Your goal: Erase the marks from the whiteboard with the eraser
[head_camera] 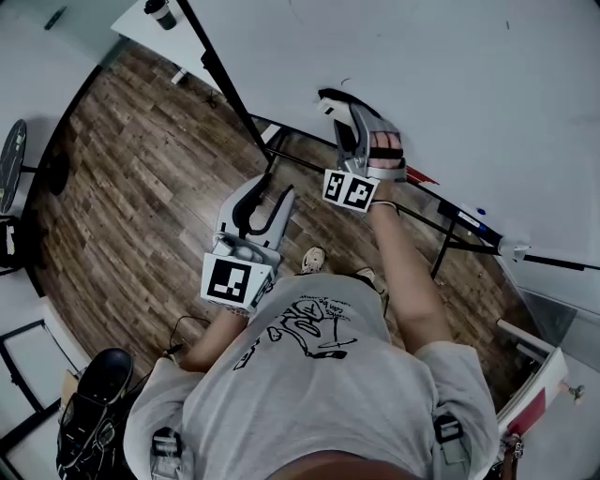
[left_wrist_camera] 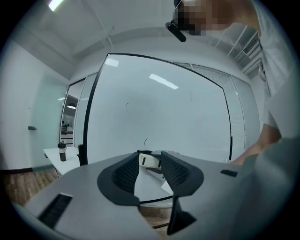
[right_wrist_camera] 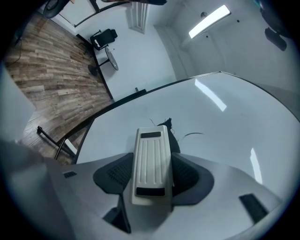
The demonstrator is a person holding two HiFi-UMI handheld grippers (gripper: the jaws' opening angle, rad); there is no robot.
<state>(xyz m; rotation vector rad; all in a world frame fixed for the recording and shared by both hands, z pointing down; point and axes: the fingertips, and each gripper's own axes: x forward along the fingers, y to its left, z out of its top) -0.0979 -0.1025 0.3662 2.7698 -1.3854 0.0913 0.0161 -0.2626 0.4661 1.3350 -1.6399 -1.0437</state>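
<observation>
The whiteboard [head_camera: 469, 84] stands upright in front of me on a black frame. My right gripper [head_camera: 339, 112] is shut on the white ribbed eraser [head_camera: 328, 103], whose dark felt side lies at the board's lower part. In the right gripper view the eraser [right_wrist_camera: 151, 145] sits between the jaws of the right gripper [right_wrist_camera: 152, 165], and a thin curved mark [right_wrist_camera: 193, 135] shows on the board just beyond it. My left gripper [head_camera: 277, 187] hangs open and empty, lower and to the left. In its own view the left gripper [left_wrist_camera: 150, 159] faces the whiteboard [left_wrist_camera: 187, 122], with faint marks [left_wrist_camera: 127, 107].
The black stand leg [head_camera: 225, 84] crosses the wood floor [head_camera: 141, 169] left of the grippers. A marker tray [head_camera: 469, 223] runs along the board's lower edge. A dark cup [head_camera: 161, 13] stands on a white table at the far left. A black bag [head_camera: 94, 403] lies beside me.
</observation>
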